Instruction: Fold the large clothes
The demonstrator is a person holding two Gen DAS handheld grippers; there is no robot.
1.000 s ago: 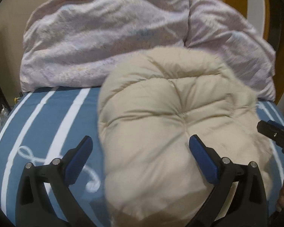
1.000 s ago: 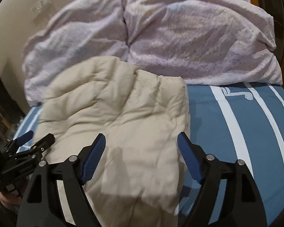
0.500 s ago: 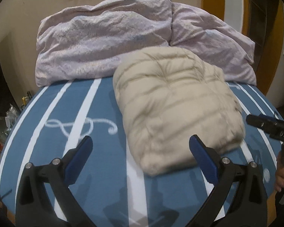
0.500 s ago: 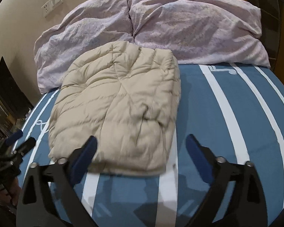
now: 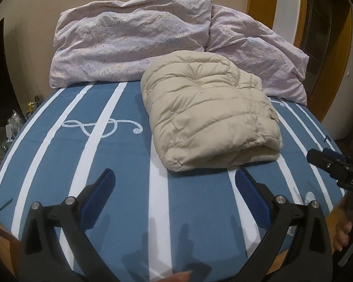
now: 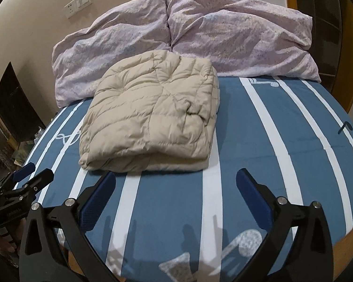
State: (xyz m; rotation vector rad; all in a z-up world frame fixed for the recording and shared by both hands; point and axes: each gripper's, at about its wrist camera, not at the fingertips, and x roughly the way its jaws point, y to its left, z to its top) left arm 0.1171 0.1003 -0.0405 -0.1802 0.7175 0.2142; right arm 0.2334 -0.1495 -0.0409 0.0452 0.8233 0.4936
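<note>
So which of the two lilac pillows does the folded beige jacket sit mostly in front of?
The left pillow, on the wall-socket side. The folded jacket lies mostly in front of it; the right pillow has bare blue striped bedsheet in front of it.

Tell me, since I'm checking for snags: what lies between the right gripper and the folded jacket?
Only bare striped bedsheet lies between the right gripper and the folded beige jacket, shown in the right wrist view.
</note>
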